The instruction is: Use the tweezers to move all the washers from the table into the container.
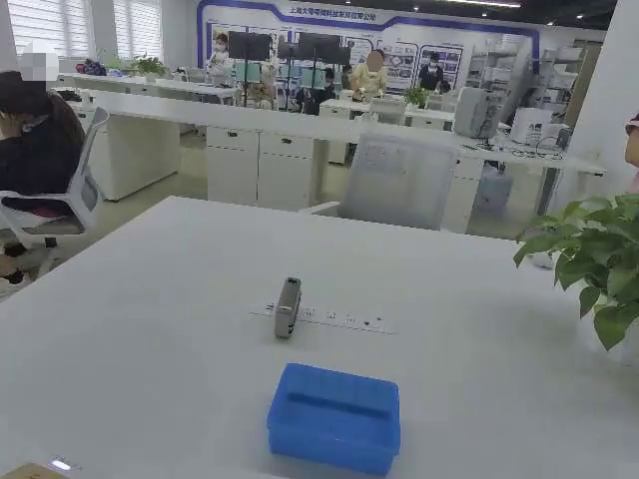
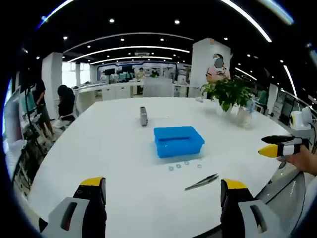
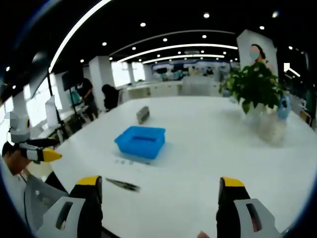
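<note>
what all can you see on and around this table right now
blue rectangular plastic container: one, blue, mid-table, open top
small metal washers: about four, silvery, on the table just in front of the container
slim metal tweezers: one, grey, lying on the table nearer the grippers than the washers
small grey boxy device: one, grey, beyond the container
recessed socket strip: one, white, beside the device
green leafy potted plant: one, green, table's right side
white table: one, white, under everything
left gripper: one, yellow-tipped, open, over the near edge
right gripper: one, yellow-tipped, open, over the near edge

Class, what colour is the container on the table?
Blue; the container shows best in the head view.
</note>
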